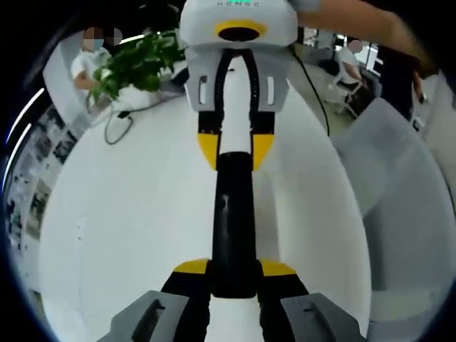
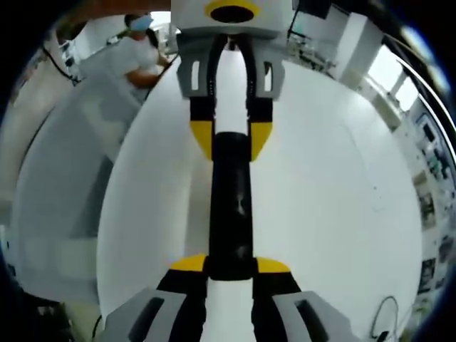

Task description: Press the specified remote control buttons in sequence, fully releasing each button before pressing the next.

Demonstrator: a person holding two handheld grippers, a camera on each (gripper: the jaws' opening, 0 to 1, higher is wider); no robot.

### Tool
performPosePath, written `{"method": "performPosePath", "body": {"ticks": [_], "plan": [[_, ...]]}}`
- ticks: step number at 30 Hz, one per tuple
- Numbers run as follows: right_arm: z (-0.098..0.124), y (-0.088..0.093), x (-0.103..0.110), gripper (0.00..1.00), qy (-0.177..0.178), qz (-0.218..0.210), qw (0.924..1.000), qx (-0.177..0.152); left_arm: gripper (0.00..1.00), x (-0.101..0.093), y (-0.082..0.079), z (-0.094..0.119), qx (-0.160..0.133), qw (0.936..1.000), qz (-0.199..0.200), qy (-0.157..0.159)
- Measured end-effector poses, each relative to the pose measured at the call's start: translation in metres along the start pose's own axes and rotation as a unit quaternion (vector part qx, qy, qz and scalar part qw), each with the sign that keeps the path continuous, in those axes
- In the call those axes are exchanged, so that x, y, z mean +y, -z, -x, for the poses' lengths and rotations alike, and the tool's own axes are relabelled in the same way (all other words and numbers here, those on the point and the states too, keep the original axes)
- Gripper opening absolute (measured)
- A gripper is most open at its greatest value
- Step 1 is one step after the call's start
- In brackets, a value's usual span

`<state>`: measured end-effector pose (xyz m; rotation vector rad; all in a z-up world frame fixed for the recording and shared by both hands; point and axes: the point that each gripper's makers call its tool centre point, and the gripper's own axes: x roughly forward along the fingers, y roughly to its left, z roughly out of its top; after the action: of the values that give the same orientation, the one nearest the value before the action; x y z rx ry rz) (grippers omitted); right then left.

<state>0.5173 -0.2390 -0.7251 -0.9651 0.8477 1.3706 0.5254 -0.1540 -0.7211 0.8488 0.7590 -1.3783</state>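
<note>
A long black remote control (image 1: 232, 221) hangs above the white table (image 1: 128, 214), gripped at both ends. In the left gripper view my left gripper (image 1: 234, 269) is shut on its near end, yellow fingertips pressing either side. My right gripper (image 1: 235, 146) comes in from the top and is shut on the far end. The right gripper view mirrors this: the right gripper (image 2: 231, 265) clamps the near end of the remote control (image 2: 231, 203), and the left gripper (image 2: 231, 135) clamps the far end. The buttons are too dark to make out.
A potted green plant (image 1: 139, 60) and a looped cable (image 1: 117, 128) sit at the far left of the table. A grey seat (image 1: 399, 185) borders the table's right side. People sit beyond the table (image 2: 335, 178). Another cable (image 2: 388, 313) lies near its edge.
</note>
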Motion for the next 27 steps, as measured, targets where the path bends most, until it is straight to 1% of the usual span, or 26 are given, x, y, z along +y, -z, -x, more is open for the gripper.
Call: {"method": "performPosePath", "body": {"ticks": [1, 3, 7, 10, 13, 14, 19, 23, 27], "plan": [[0.0, 0.0, 0.002, 0.2, -0.001, 0.0, 1.0, 0.0, 0.23, -0.006, -0.001, -0.001, 0.0, 1.0, 0.0, 0.001], [0.0, 0.0, 0.007, 0.2, -0.003, 0.001, 1.0, -0.001, 0.23, -0.006, 0.001, -0.001, 0.0, 1.0, 0.001, 0.002], [0.0, -0.003, 0.016, 0.2, -0.007, 0.003, 1.0, -0.003, 0.23, -0.019, 0.002, -0.002, 0.002, 1.0, 0.004, 0.003], [0.001, -0.003, 0.023, 0.2, -0.01, 0.004, 0.9999, -0.004, 0.23, -0.023, 0.003, -0.002, 0.001, 1.0, 0.007, 0.003], [0.0, -0.002, 0.029, 0.2, -0.012, 0.005, 0.9999, -0.005, 0.23, -0.033, 0.001, -0.002, -0.001, 1.0, 0.009, 0.004], [0.0, -0.002, 0.031, 0.2, -0.013, 0.006, 0.9999, -0.005, 0.23, -0.033, 0.002, -0.002, -0.001, 1.0, 0.008, 0.004], [-0.003, -0.002, 0.043, 0.2, -0.017, 0.004, 0.9998, -0.009, 0.23, -0.046, 0.003, -0.002, -0.002, 0.9999, 0.011, 0.007], [-0.006, -0.003, 0.054, 0.2, -0.021, 0.005, 0.9997, -0.013, 0.23, -0.059, 0.006, -0.004, -0.001, 0.9999, 0.014, 0.009], [-0.01, -0.004, 0.063, 0.2, -0.025, 0.003, 0.9995, -0.018, 0.23, -0.067, 0.011, -0.008, -0.001, 0.9998, 0.018, 0.011]]}}
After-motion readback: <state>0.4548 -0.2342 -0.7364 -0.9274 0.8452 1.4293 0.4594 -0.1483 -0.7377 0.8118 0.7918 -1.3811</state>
